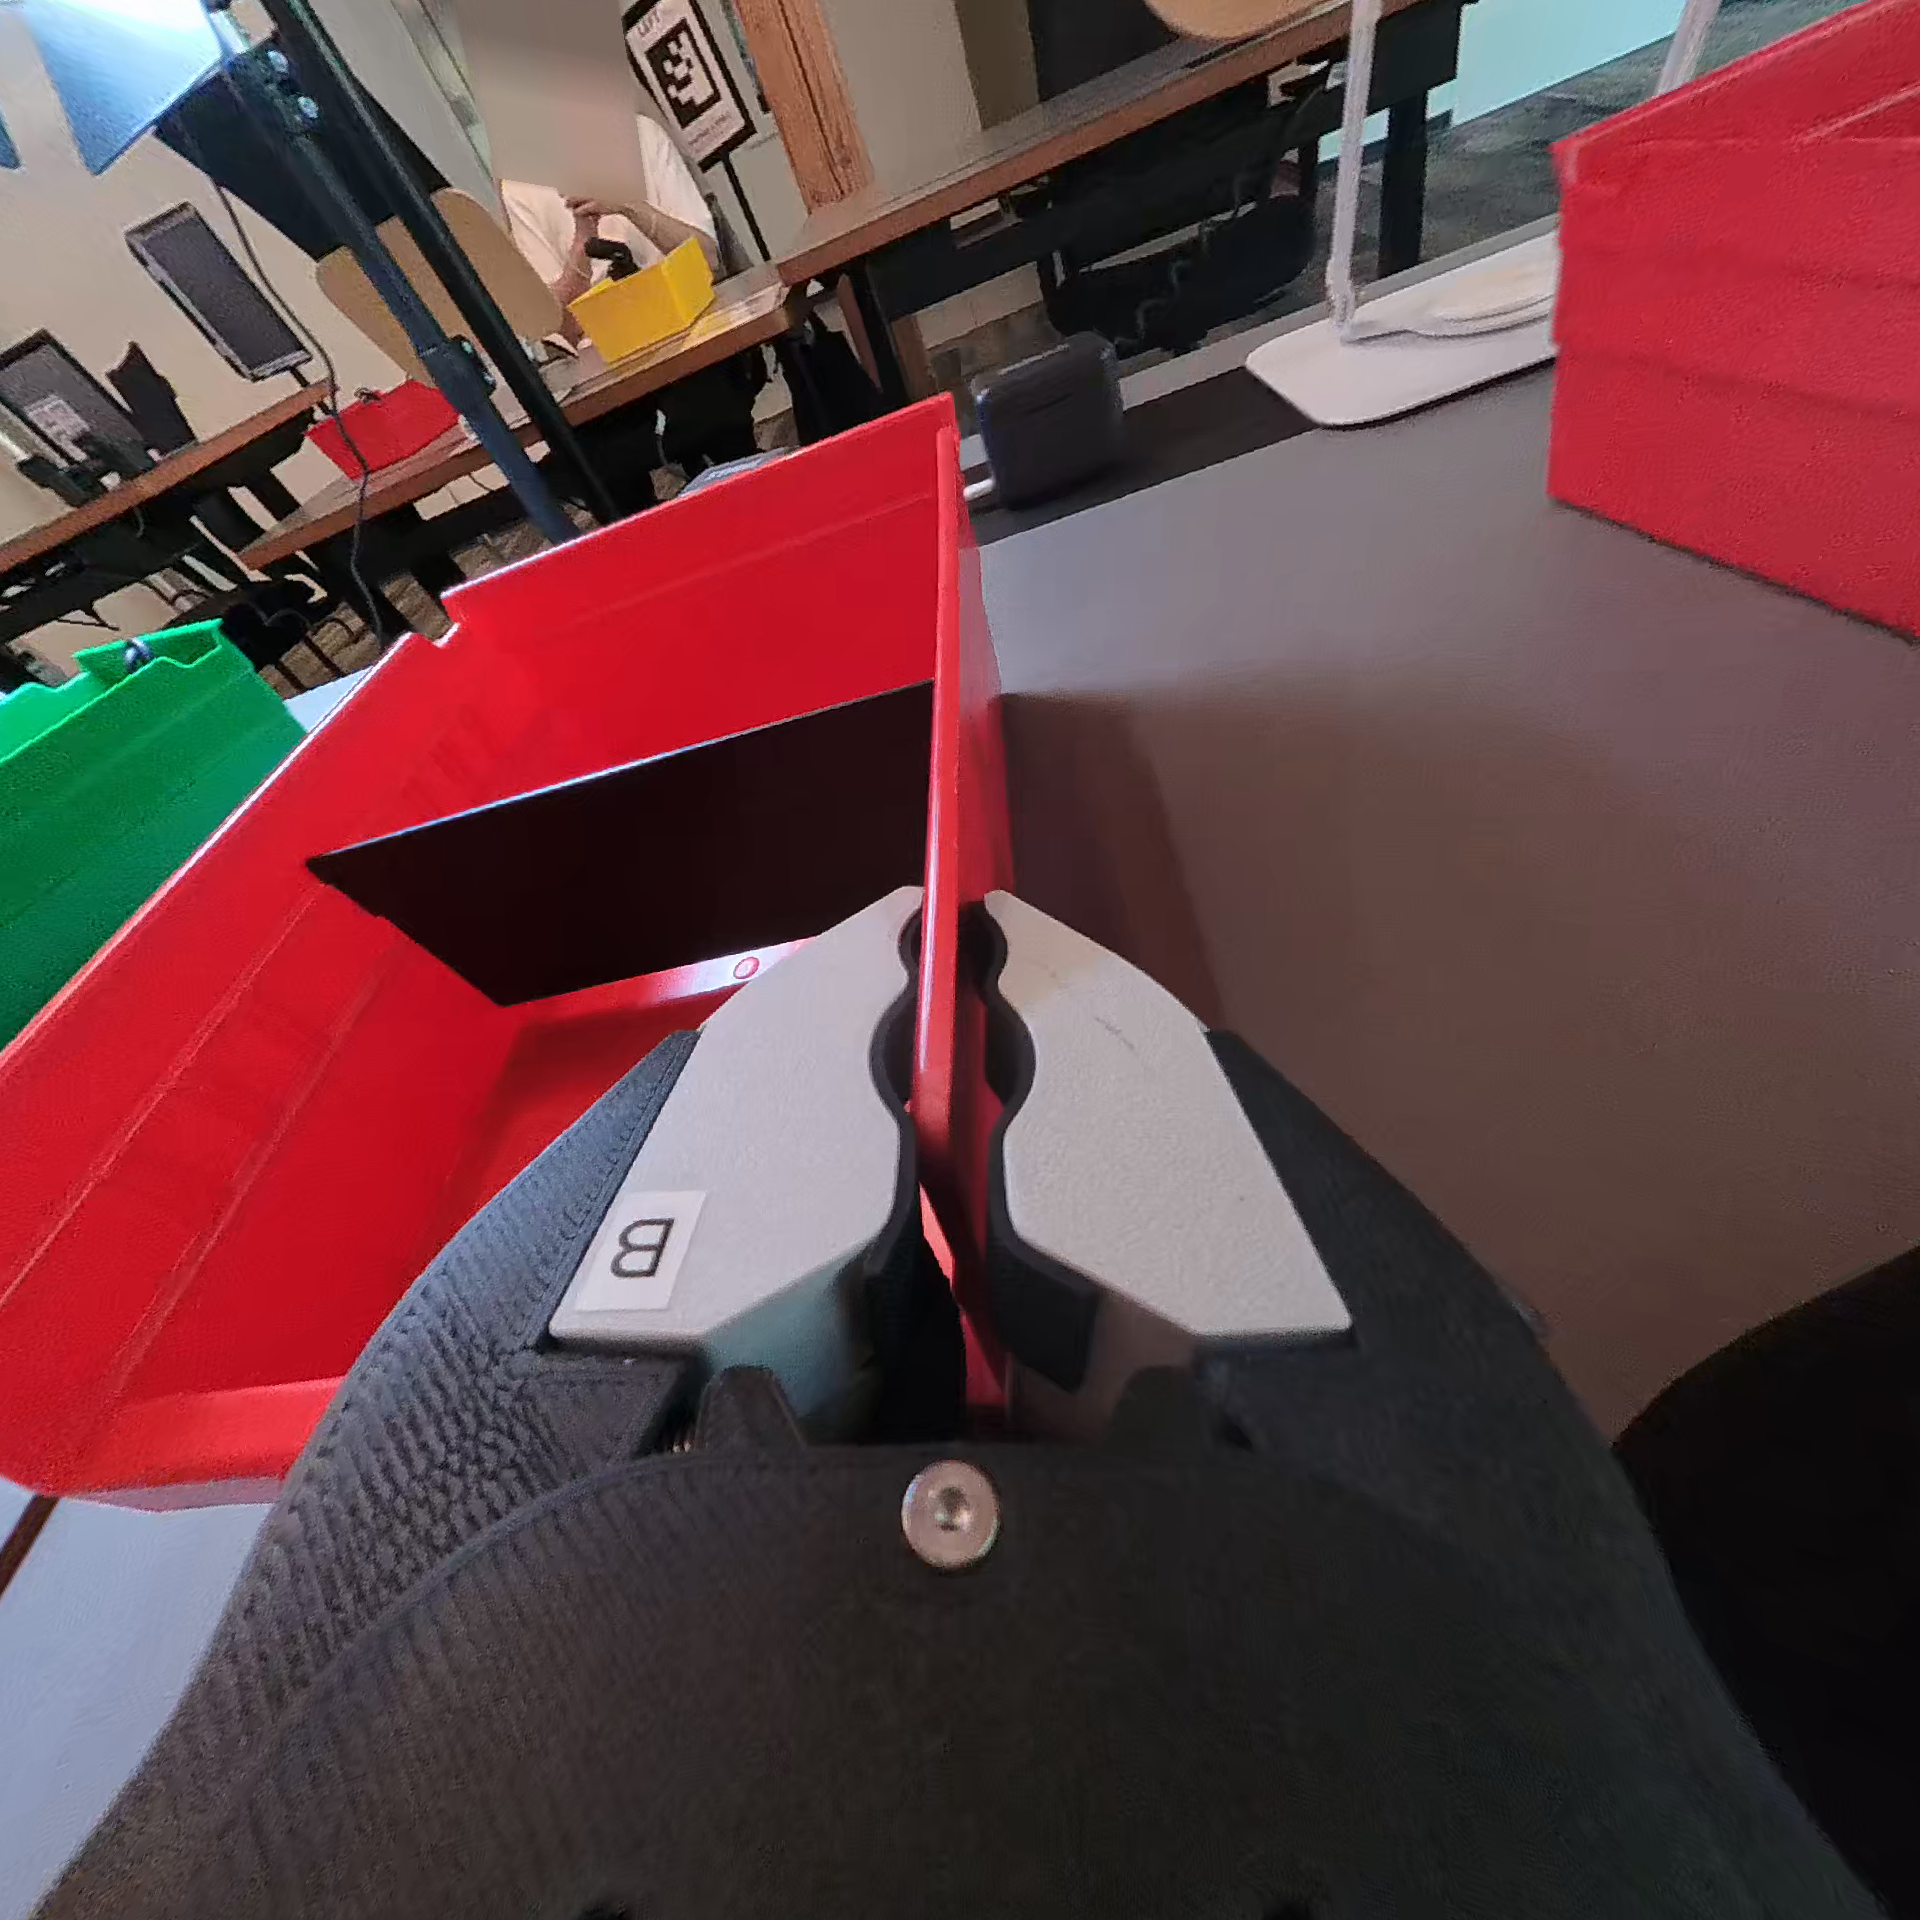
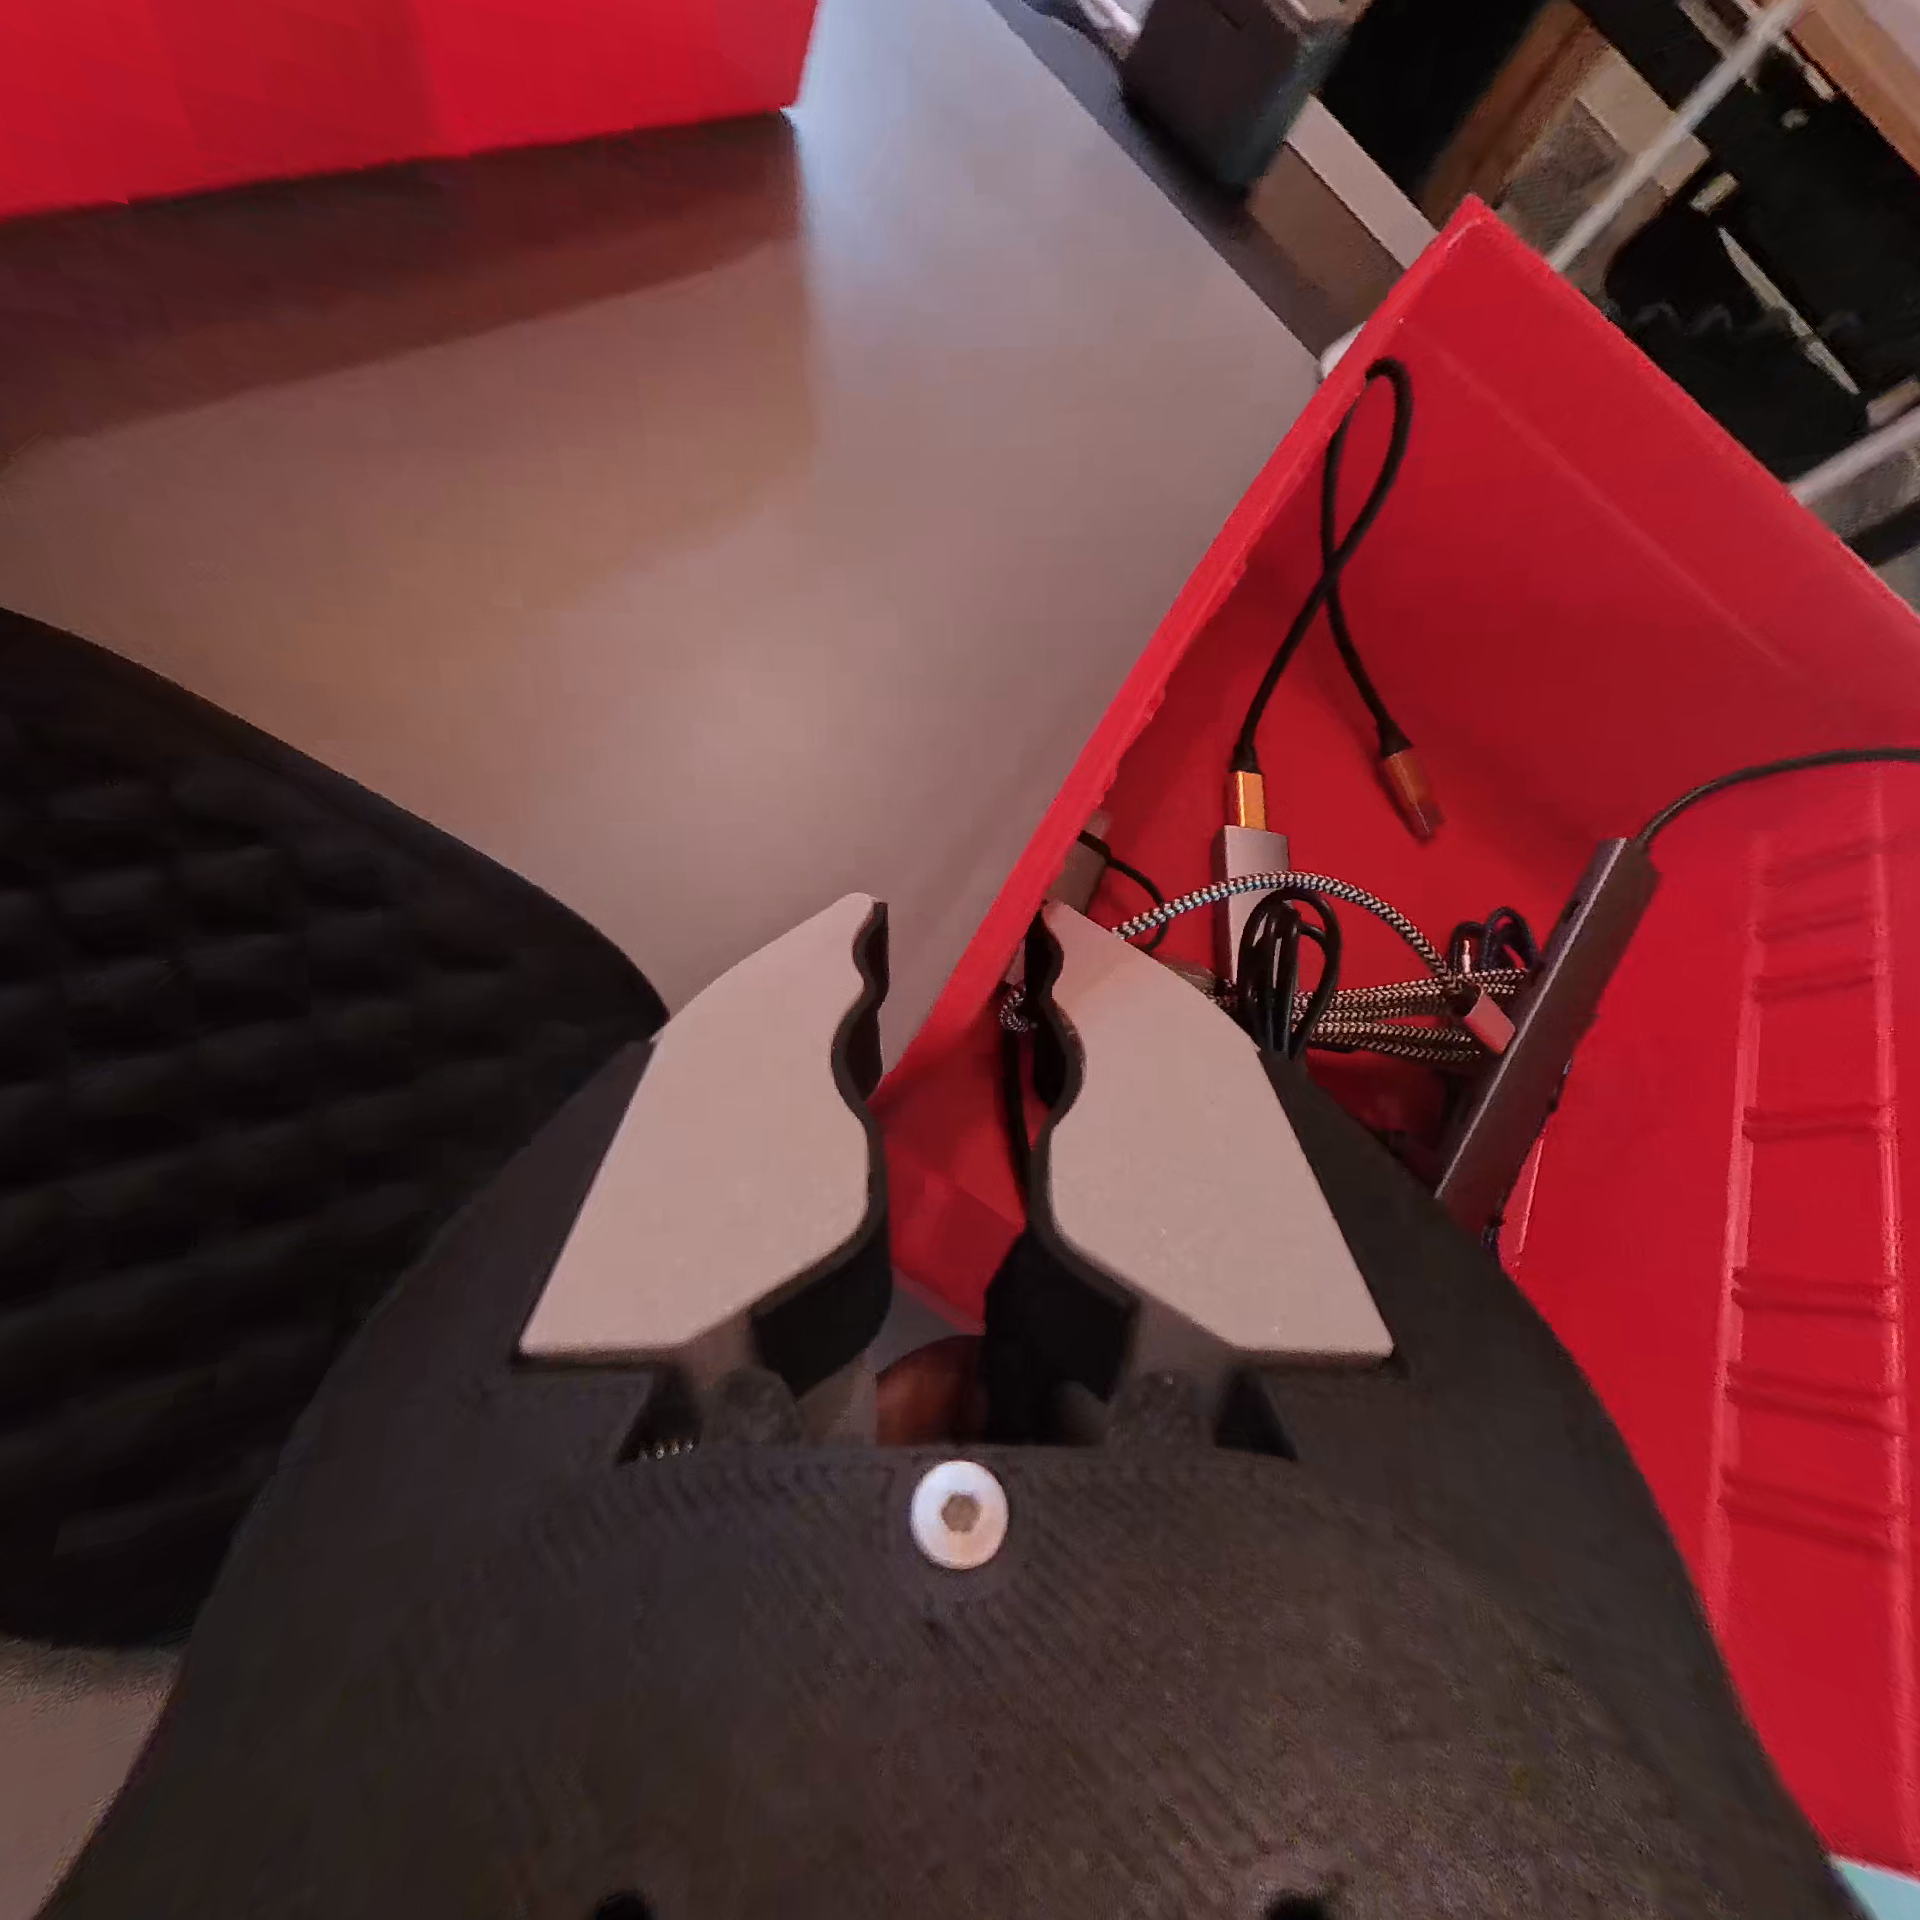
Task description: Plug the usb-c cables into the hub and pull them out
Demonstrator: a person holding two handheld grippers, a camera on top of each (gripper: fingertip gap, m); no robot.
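Observation:
In the left wrist view, my left gripper (image 1: 951, 914) is shut on the right side wall of a red bin (image 1: 312, 1039) that holds a black divider (image 1: 644, 842). In the right wrist view, my right gripper (image 2: 961, 920) is open and straddles the near wall of another red bin (image 2: 1714, 1247), one finger outside and one inside. That bin holds a grey hub (image 2: 1548, 1039) leaning on its side wall, a black cable with orange plugs (image 2: 1247, 800), one plugged into a small grey adapter (image 2: 1252, 883), and a bundle of braided cables (image 2: 1382, 997). A thin black cable runs along the inner finger.
A green bin (image 1: 125, 769) stands left of the held bin. A further red bin (image 1: 1745, 395), a white stand base (image 1: 1392, 364) and a dark case (image 1: 1049, 426) sit at the back of the dark table (image 1: 1455, 831). A black padded object (image 2: 208, 1039) lies near the front. About 25 cm separates my left fingertips from my right.

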